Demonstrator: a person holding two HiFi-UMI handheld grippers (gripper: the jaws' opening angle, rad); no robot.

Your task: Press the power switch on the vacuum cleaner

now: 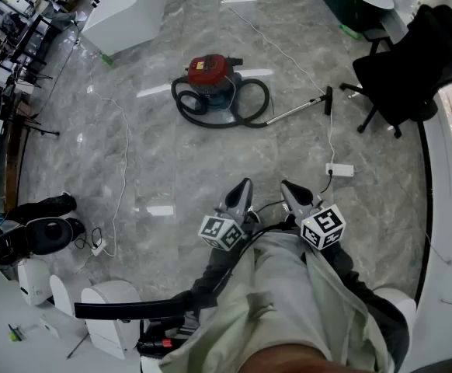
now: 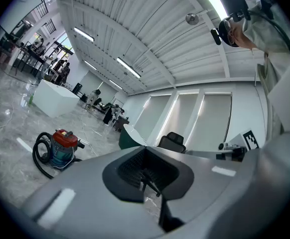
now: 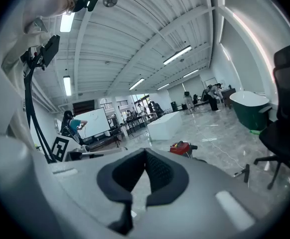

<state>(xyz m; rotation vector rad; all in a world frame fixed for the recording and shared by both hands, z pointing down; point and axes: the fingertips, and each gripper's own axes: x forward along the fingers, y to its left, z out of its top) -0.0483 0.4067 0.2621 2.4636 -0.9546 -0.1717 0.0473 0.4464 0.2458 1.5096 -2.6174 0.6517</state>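
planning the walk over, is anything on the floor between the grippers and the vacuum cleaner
Nothing blocks the way: bare marble floor runs from the left gripper and right gripper to the vacuum cleaner. Its black hose coils on the floor round its near side, and a white power strip lies off to the right.

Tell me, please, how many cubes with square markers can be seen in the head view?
2. One cube sits on the left gripper, and the other on the right gripper. They are side by side low in the centre of the view. Neither is hidden.
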